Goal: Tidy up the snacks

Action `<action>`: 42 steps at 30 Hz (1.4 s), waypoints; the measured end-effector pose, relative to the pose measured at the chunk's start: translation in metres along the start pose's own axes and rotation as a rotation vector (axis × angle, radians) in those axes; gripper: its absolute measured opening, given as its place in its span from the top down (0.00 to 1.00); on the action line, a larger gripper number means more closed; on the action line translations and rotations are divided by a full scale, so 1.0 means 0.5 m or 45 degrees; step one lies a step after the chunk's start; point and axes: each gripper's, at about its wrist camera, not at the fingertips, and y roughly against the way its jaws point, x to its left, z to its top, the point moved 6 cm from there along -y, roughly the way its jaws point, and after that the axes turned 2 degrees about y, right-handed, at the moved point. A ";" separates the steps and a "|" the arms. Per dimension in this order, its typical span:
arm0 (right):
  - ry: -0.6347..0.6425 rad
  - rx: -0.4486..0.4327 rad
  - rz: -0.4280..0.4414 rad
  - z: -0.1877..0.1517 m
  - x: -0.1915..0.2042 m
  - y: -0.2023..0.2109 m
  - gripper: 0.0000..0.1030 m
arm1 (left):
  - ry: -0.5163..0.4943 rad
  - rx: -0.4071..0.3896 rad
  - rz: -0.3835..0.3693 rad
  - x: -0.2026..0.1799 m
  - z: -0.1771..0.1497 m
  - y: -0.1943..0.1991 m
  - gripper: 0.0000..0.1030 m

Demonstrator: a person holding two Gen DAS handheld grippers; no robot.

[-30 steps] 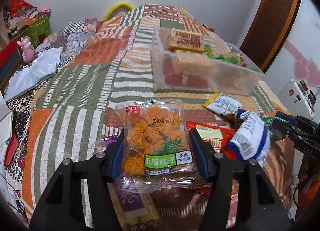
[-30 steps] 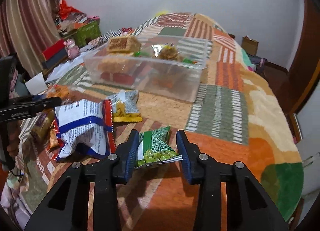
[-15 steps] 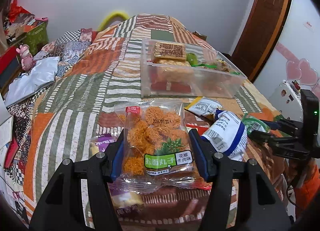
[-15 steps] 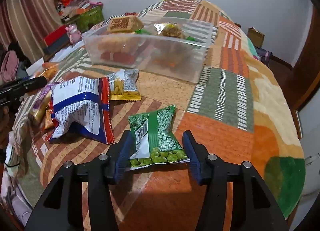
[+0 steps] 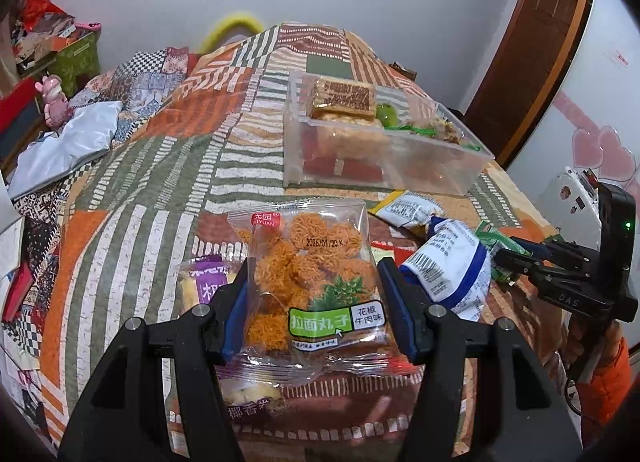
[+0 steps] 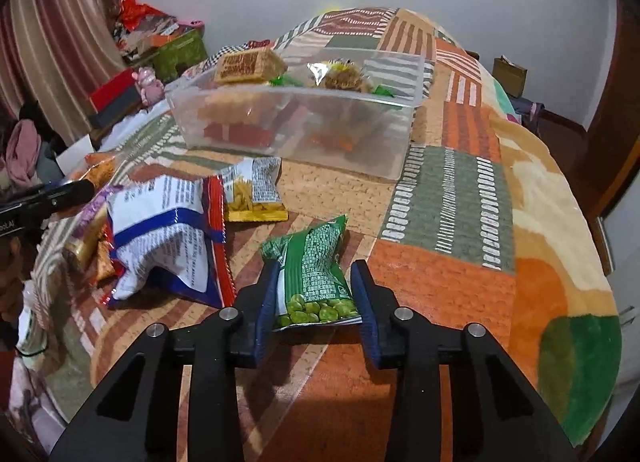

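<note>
Between pea packet (image 6: 316,274) and clear bin (image 6: 296,142), white-blue bag (image 6: 168,238), yellow packet (image 6: 254,194)

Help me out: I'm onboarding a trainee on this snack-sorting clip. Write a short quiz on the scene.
1. True or false: the clear bin is empty.
2. What do the left tongs hold? A) the noodle-ball packet B) a soda can C) a banana
3. Fill in: in the right wrist view, the loose packet lying nearest the bin is the ___ one.

Key:
1. False; several snacks already sit inside.
2. A
3. Yellow: the yellow packet.
</note>
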 end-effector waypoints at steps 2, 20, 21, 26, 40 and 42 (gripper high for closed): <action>-0.014 -0.024 0.002 0.007 -0.001 0.012 0.70 | -0.003 -0.013 -0.004 -0.004 0.007 0.009 0.43; -0.122 -0.247 0.012 0.095 -0.037 0.100 0.71 | 0.006 -0.082 -0.090 -0.068 0.094 0.009 0.43; -0.125 -0.260 0.011 0.101 -0.039 0.104 0.71 | 0.003 -0.086 -0.098 -0.073 0.101 0.005 0.43; -0.135 -0.330 0.004 0.146 -0.052 0.110 0.71 | -0.017 -0.109 -0.121 -0.103 0.140 -0.013 0.43; -0.110 -0.290 0.046 0.240 -0.079 0.024 0.95 | -0.088 -0.019 -0.146 -0.166 0.254 -0.149 0.43; -0.084 -0.251 0.038 0.224 -0.075 0.011 0.95 | -0.101 -0.008 -0.146 -0.172 0.260 -0.166 0.43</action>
